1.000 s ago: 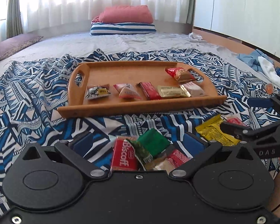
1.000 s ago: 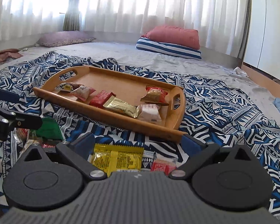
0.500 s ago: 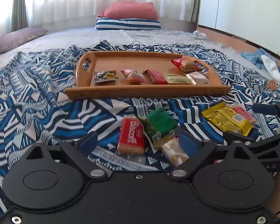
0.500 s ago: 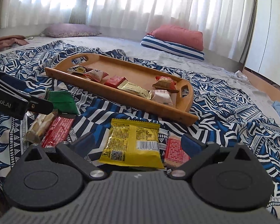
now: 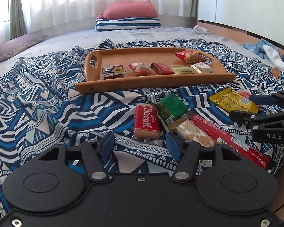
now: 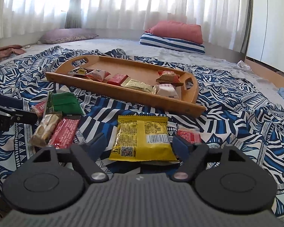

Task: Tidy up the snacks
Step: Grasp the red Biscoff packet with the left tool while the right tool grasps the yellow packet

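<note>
Fingers on my left gripper (image 5: 140,144) are closing around the Biscoff pack (image 5: 146,123) while my right gripper (image 6: 140,143) closes on the yellow packet (image 6: 142,137); neither touches yet. Both snacks lie on the patterned blanket (image 5: 47,113) near its front edge, short of the wooden tray (image 5: 155,81). Crinkly wrappers could slide or bunch under the closing pads, and the left might snag the green packet (image 5: 172,106) overlapping the Biscoff.

The left gripper (image 5: 140,147) has a matte black body with round discs, silver screws, blue finger pads (image 5: 173,147); the right gripper (image 6: 140,145) has a ribbed grey housing and white "DAS" lettering.
</note>
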### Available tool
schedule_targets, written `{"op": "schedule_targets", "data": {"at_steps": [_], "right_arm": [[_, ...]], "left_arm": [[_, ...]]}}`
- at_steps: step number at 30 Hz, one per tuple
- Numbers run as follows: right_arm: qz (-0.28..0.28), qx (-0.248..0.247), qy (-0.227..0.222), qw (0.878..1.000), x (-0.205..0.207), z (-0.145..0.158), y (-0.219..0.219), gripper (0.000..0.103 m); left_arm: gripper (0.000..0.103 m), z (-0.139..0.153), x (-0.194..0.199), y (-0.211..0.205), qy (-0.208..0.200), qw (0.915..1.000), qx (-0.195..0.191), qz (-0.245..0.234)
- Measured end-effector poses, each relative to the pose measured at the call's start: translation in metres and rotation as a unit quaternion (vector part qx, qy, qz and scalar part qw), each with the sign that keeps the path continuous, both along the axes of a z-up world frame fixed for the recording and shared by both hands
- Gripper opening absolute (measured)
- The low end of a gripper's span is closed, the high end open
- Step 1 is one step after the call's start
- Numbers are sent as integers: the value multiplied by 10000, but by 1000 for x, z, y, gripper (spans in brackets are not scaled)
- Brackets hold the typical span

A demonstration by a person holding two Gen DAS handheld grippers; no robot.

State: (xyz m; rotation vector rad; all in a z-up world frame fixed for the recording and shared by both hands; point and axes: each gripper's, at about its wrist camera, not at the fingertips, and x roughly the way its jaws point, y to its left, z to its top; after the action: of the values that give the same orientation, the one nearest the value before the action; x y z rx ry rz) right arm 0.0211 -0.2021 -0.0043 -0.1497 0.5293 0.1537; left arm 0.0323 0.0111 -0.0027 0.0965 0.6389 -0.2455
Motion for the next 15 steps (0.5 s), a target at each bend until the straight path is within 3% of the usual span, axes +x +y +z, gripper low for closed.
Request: {"op": "schedule_targets", "data": {"at_steps": [5,15], "right_arm": [[-123,188,86,9997,4,0,-3,77],[-461,793,212,9956,11,4,-13,78]], "left_arm": [[52,0,15,-4,102,9995,-232,181],[50,-1,35,-10,142,9986,-214,469]]}}
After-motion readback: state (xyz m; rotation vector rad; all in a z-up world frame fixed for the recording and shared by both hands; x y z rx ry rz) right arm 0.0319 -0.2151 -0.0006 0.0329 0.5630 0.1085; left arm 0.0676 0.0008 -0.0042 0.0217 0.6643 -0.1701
